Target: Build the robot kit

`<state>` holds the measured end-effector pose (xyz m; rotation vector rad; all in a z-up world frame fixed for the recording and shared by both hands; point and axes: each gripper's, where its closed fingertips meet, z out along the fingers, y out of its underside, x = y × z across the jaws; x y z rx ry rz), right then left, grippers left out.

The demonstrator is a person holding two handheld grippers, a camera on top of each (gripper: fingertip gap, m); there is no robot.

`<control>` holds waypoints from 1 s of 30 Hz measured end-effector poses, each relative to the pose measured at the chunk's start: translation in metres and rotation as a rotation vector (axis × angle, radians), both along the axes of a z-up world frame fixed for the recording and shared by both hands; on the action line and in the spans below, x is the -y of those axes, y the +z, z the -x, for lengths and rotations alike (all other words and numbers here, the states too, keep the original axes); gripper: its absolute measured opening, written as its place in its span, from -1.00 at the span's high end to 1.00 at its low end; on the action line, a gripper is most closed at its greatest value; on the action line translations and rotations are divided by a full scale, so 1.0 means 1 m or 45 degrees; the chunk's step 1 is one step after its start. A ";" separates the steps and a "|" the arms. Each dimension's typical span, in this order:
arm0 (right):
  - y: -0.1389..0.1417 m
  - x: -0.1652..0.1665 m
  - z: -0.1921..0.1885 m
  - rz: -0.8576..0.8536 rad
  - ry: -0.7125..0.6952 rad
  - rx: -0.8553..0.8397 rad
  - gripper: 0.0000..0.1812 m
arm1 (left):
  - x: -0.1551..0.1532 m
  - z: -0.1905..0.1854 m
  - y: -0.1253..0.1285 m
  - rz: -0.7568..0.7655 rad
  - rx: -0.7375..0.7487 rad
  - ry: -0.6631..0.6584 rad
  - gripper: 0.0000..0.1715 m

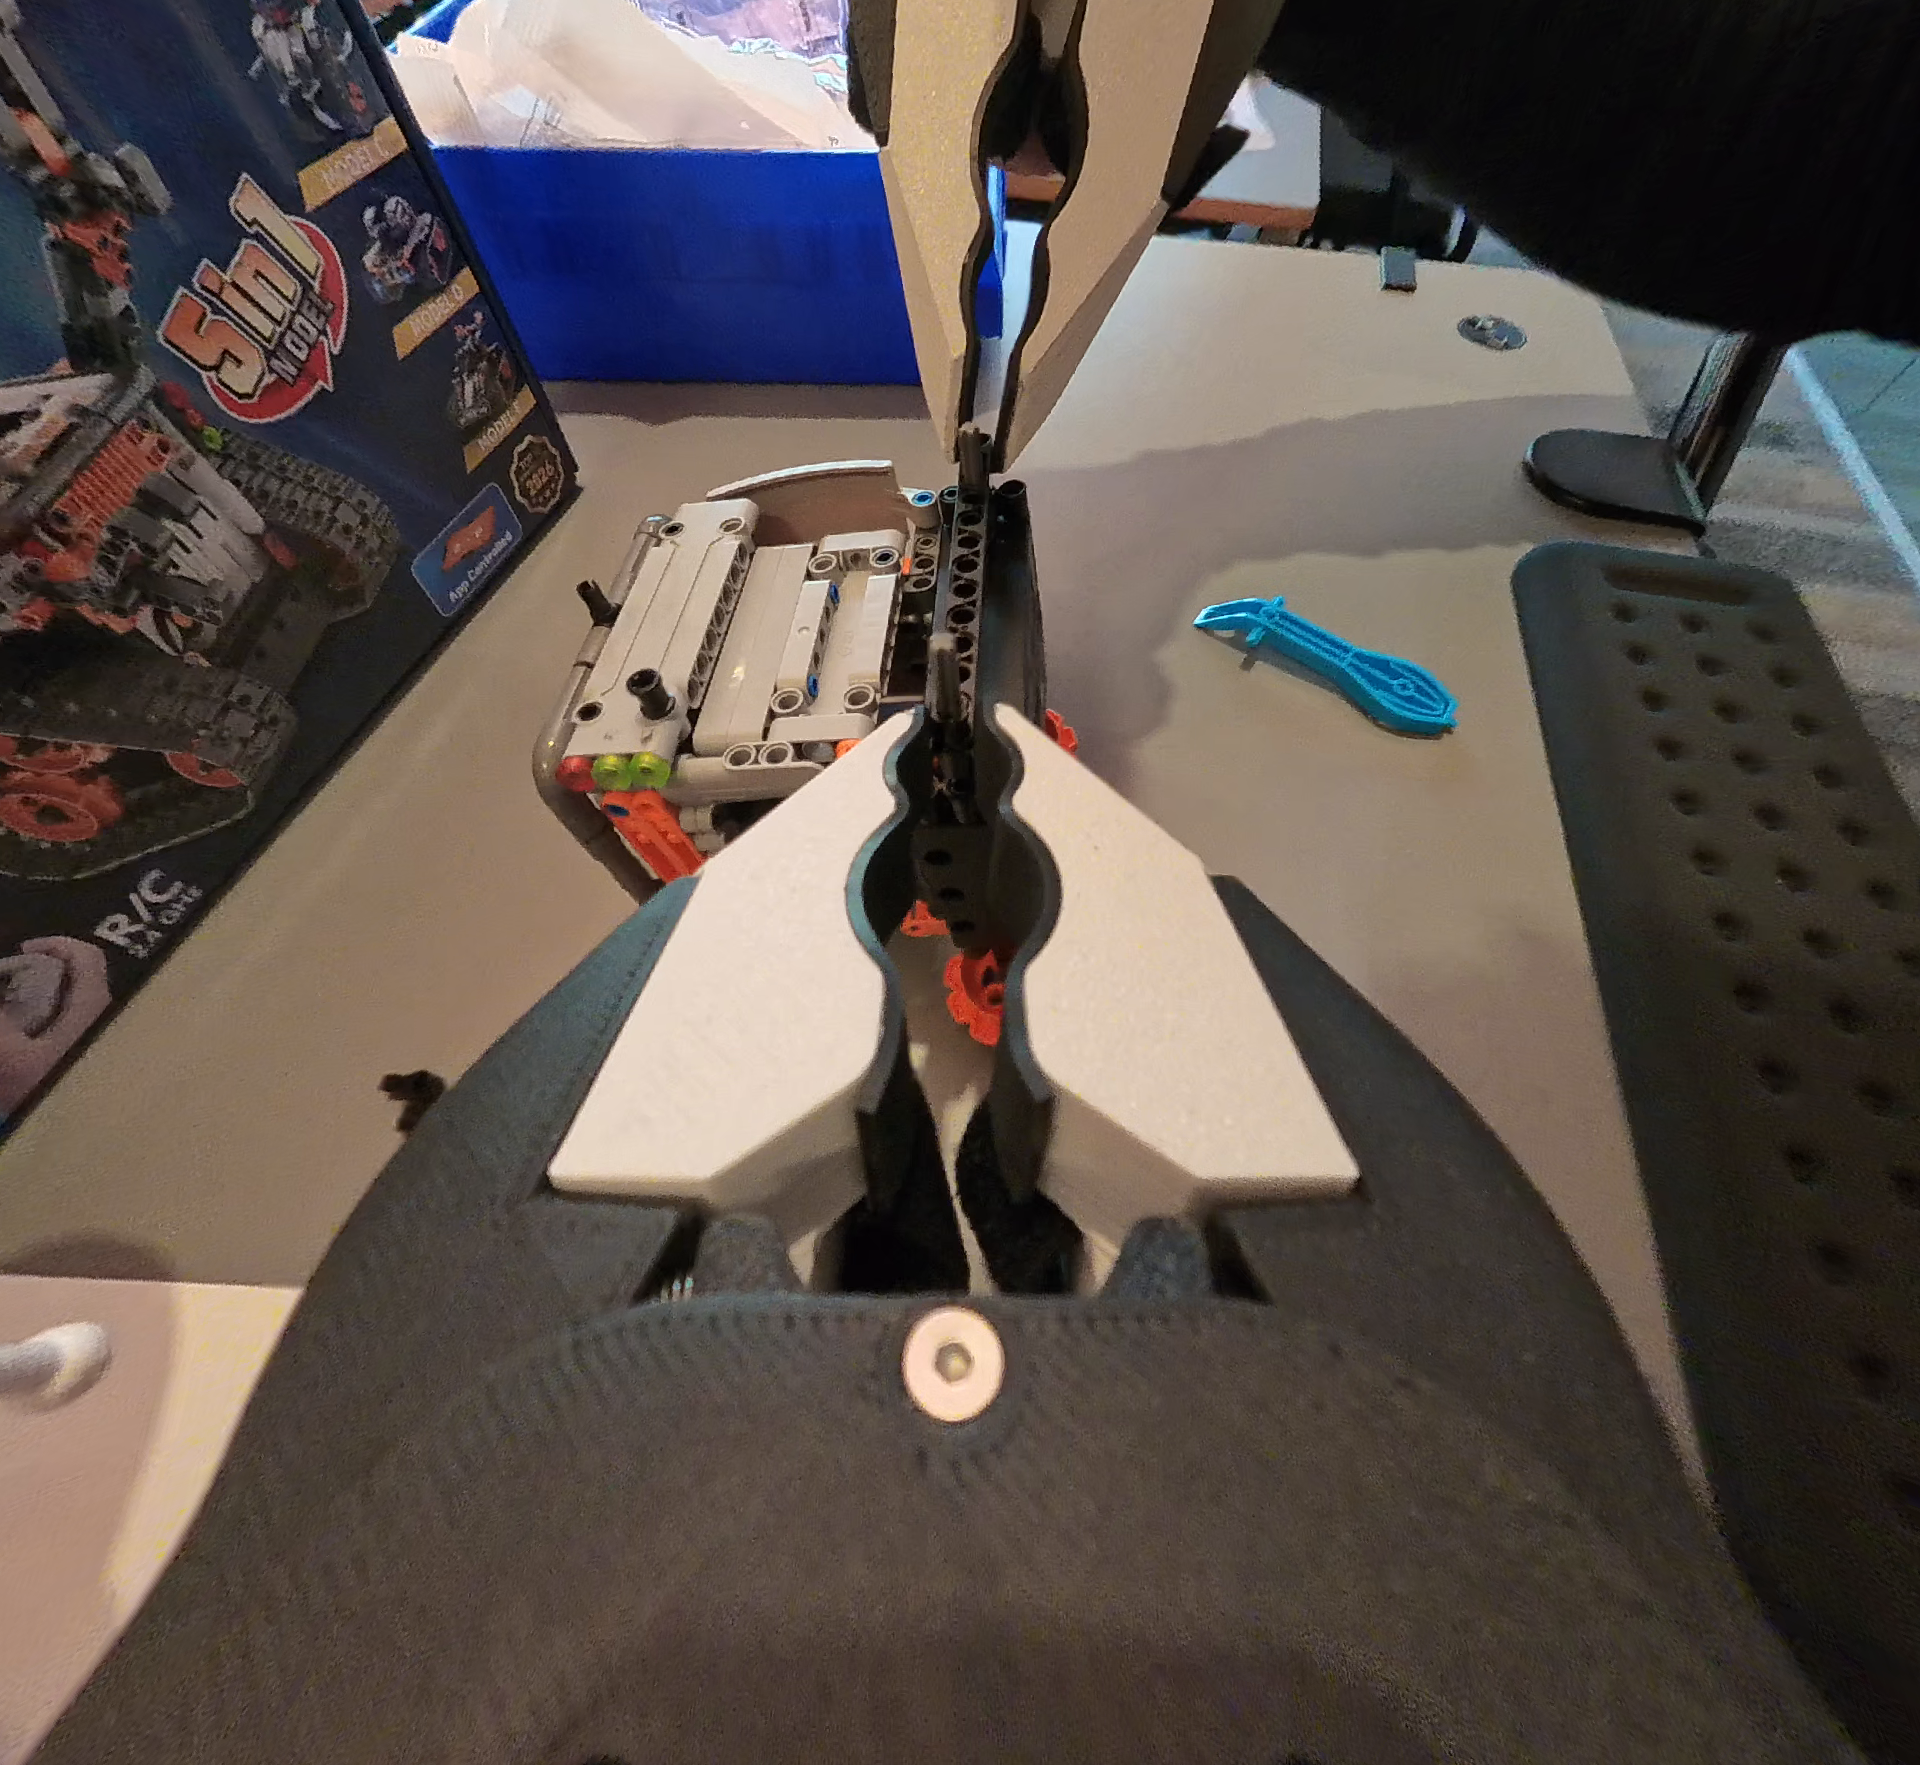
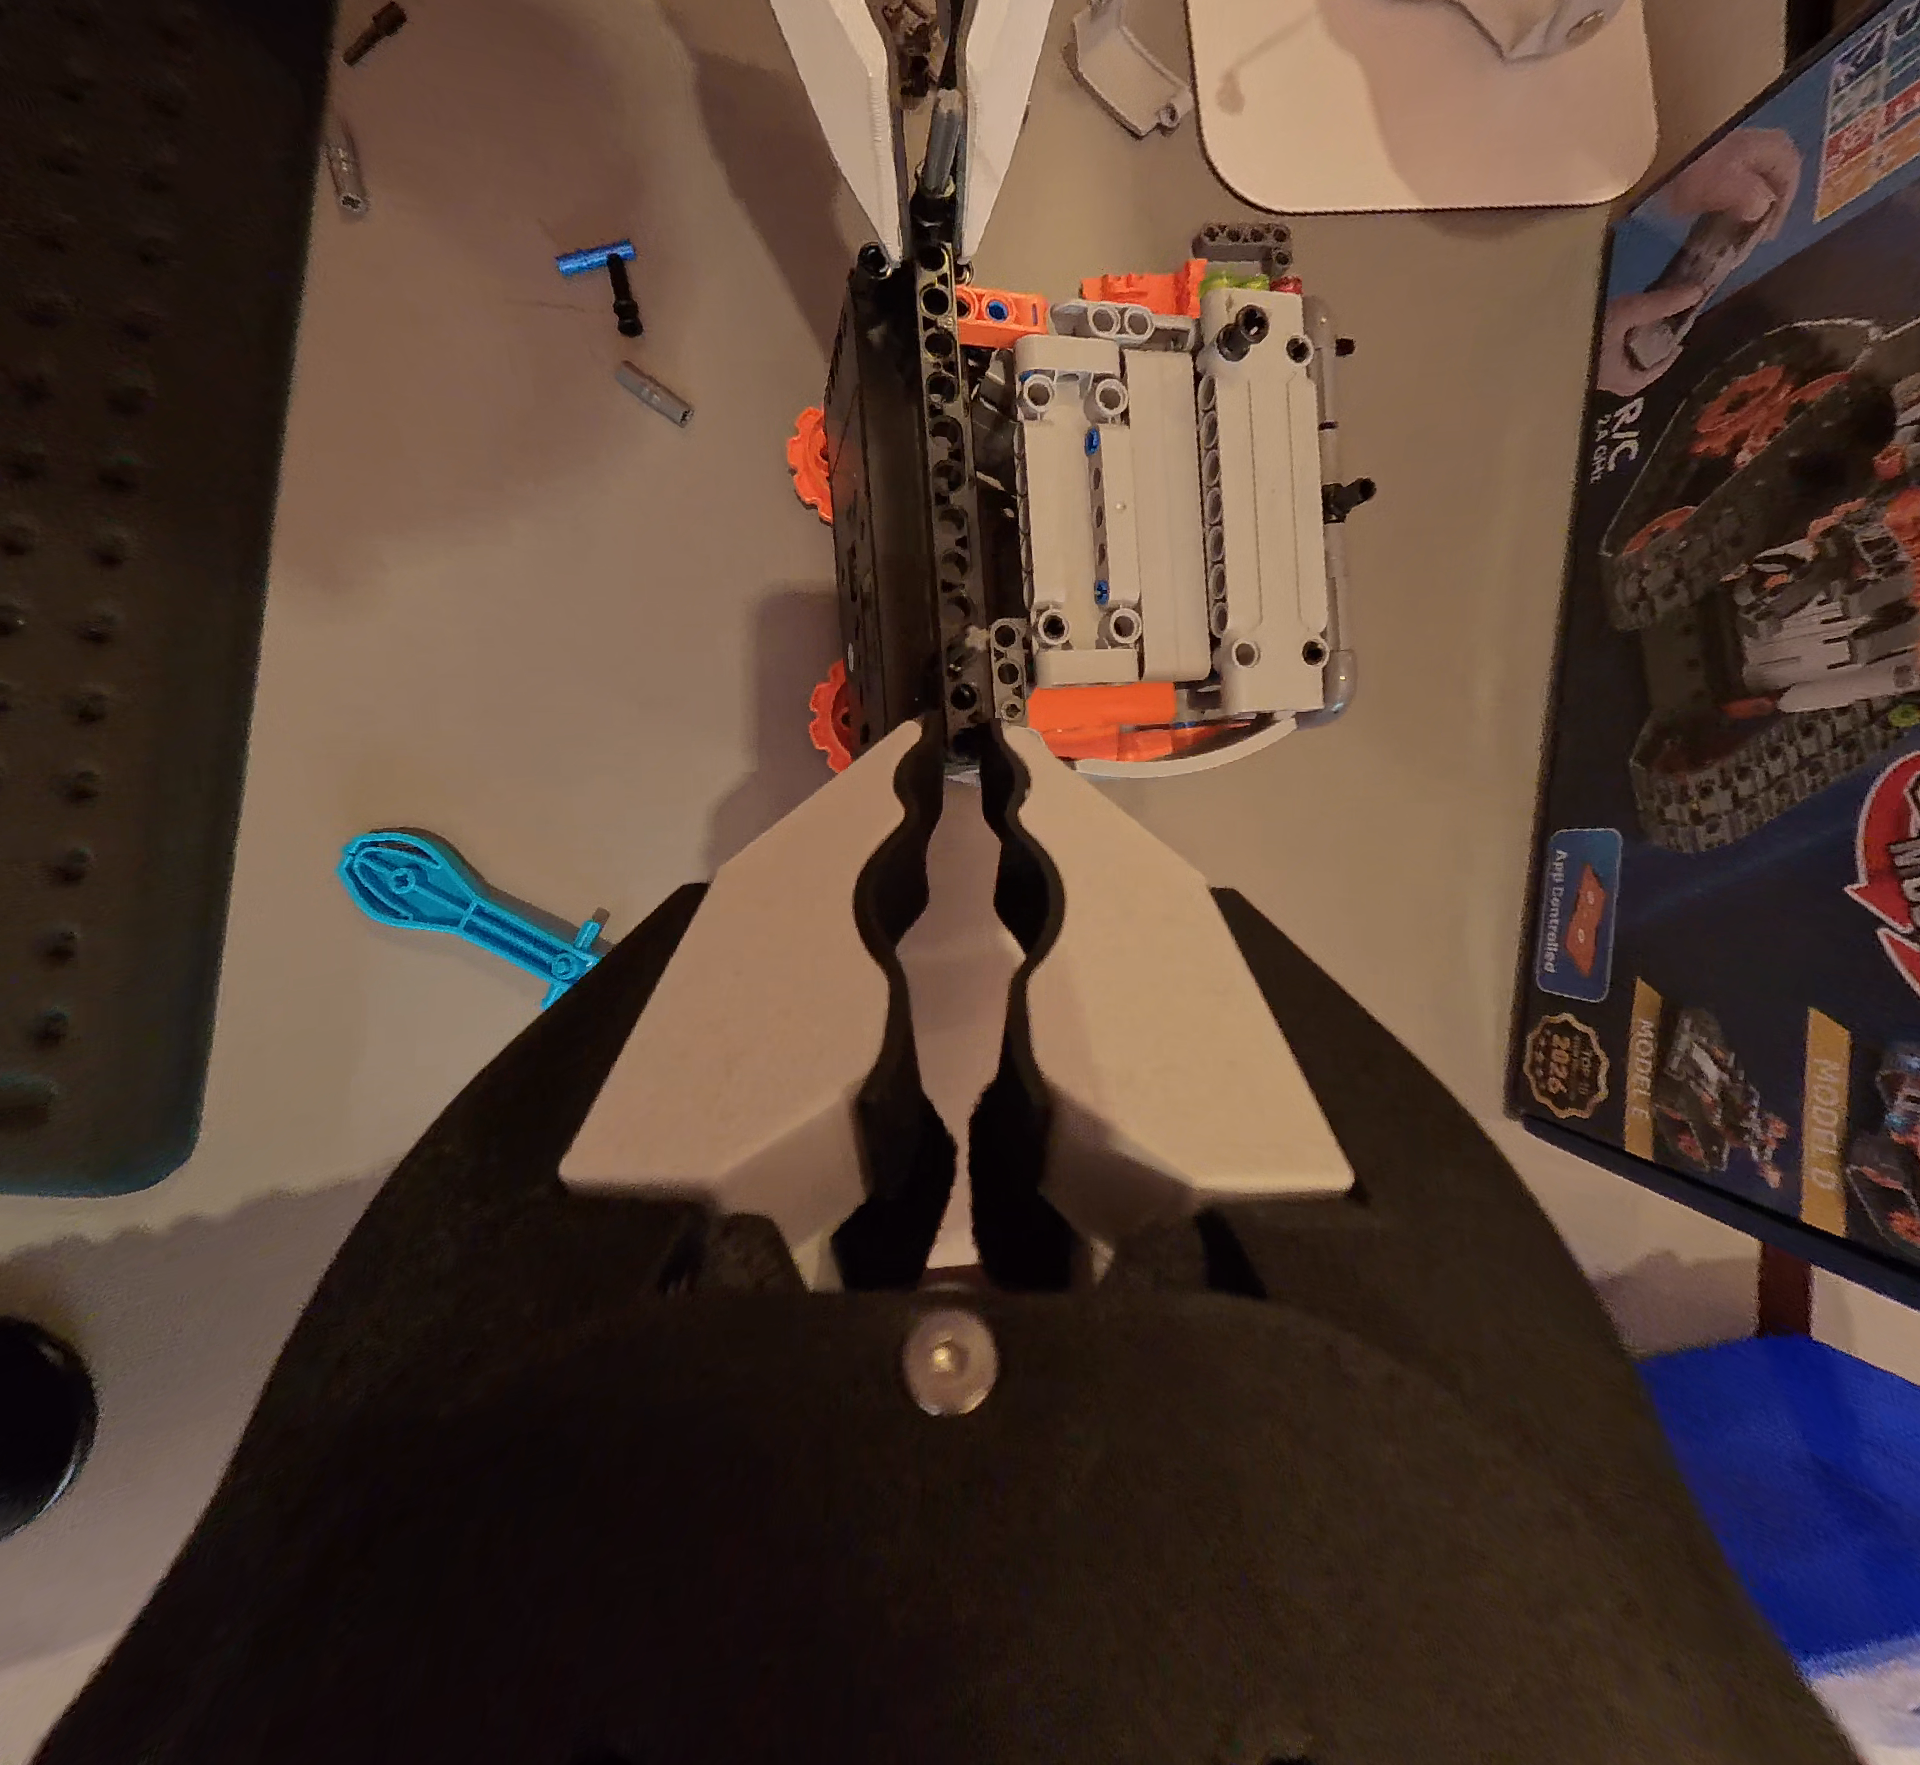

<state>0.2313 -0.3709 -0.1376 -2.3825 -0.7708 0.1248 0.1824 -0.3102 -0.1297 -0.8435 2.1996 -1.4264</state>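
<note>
Grey-orange brick model (image 1: 769,645) (black beam (image 1: 961,572))

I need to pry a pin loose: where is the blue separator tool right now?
The blue separator tool lies flat on the table, right of the brick model in the left wrist view, between it and the black perforated mat.

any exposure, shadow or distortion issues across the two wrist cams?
Left wrist view: brighter, cooler light; fisheye bends the toy box; the right gripper throws a broad shadow on the table. Right wrist view: dimmer, warm cast; the left gripper and block model stay sharp; edges stretch.
</note>
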 end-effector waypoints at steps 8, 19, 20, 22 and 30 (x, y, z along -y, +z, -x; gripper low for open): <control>-0.001 0.000 0.001 0.128 0.014 -0.132 0.95 | -0.001 0.000 0.000 0.206 -0.091 -0.018 0.91; -0.001 0.000 0.001 0.277 0.046 -0.207 0.95 | -0.001 0.000 0.001 0.307 -0.221 -0.065 0.90; -0.001 0.000 0.001 0.296 0.055 -0.212 0.95 | 0.000 -0.001 0.001 0.300 -0.223 -0.073 0.90; -0.001 0.000 0.002 0.322 0.064 -0.193 0.95 | -0.001 0.000 0.000 0.329 -0.254 -0.083 0.90; -0.002 0.000 0.002 0.273 0.067 -0.052 0.95 | 0.001 0.004 -0.001 0.129 -0.116 -0.045 0.90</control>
